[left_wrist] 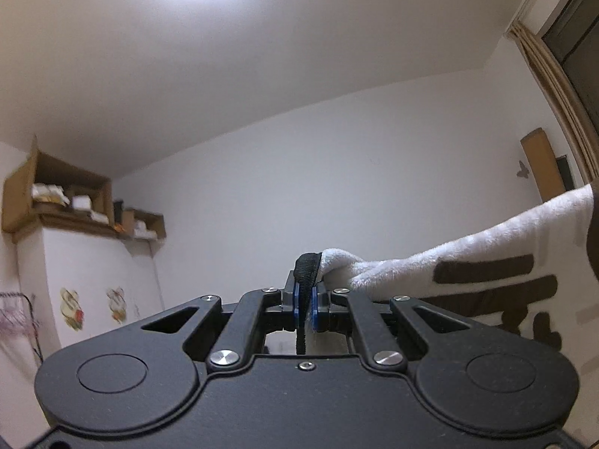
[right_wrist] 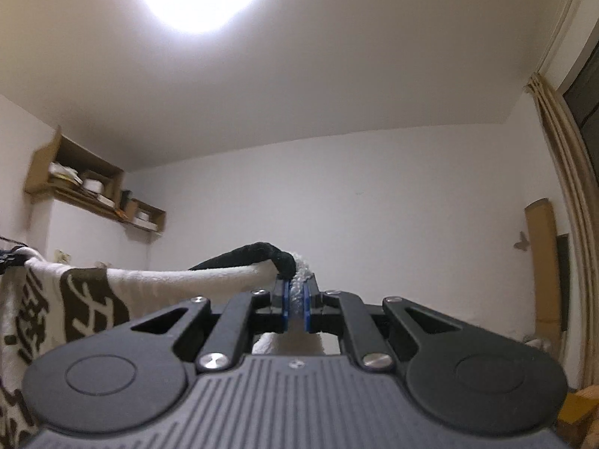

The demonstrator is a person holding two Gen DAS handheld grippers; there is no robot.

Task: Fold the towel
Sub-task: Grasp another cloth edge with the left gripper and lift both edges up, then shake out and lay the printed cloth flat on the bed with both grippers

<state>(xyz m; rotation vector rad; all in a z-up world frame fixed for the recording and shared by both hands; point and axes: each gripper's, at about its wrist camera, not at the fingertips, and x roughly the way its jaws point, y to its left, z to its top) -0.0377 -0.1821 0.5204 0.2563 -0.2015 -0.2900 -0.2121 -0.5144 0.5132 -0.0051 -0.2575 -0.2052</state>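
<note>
I am gripping the towel (left_wrist: 468, 262) by its black-trimmed top edge: my left claw (left_wrist: 306, 299) is pinching one corner, my right claw (right_wrist: 297, 299) the other (both nearly closed), and it is hanging stretched between them, held aloft facing the wall (left_wrist: 337, 172).

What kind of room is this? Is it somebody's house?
Probably a room in a home, perhaps a bedroom. There is a wardrobe with flower pictures, cardboard boxes of stuff stacked on top, a curtain by a window, and a butterfly sticker on the wall.
</note>
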